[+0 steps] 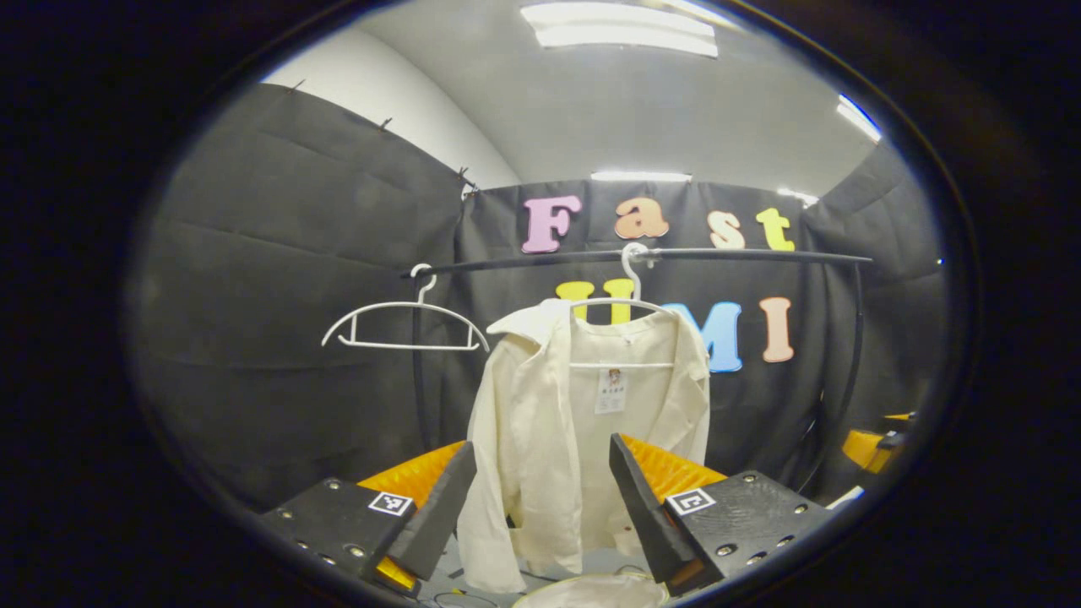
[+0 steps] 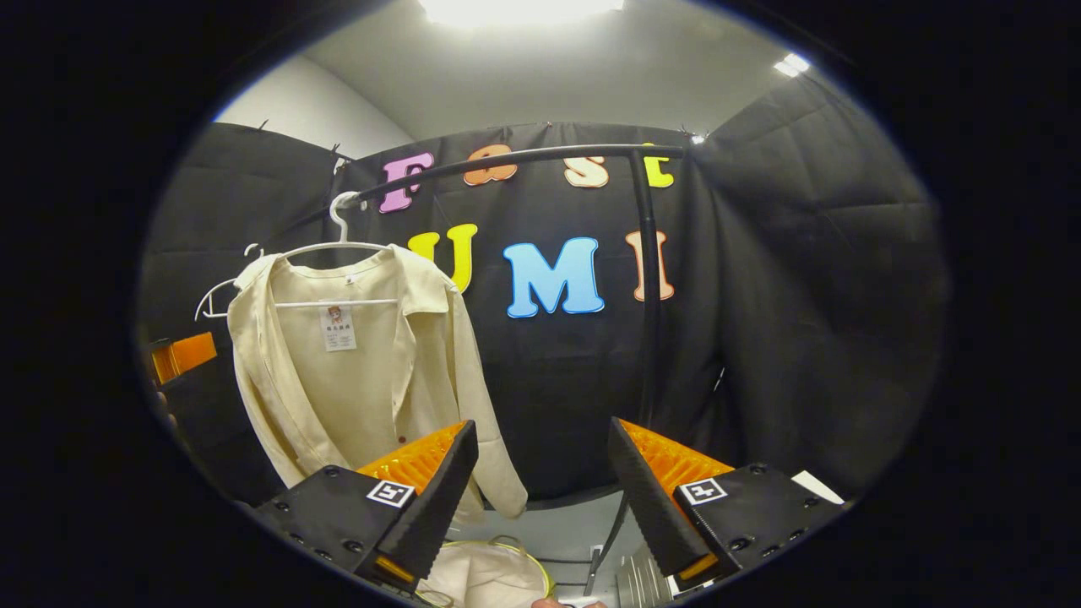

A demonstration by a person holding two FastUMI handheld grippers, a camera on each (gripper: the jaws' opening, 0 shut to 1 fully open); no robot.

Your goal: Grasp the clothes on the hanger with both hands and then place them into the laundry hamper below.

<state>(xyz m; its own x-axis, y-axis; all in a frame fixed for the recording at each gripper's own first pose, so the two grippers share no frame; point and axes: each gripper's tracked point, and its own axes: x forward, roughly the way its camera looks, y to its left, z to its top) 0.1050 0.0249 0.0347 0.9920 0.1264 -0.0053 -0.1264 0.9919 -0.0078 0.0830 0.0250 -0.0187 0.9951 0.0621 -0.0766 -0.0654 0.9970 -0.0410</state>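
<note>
Cream shirt (image 1: 540,422), open-fronted, draped on white hanger (image 1: 629,291)

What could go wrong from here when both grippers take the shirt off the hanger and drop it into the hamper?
1. The cream shirt hangs open on its white hanger; a downward pull might drag the hanger off the black rail.
2. The left gripper and right gripper have open jaws away from the cloth; the right points beside the shirt and might close on nothing.
3. The hamper sits low, so a sleeve could land outside.
</note>
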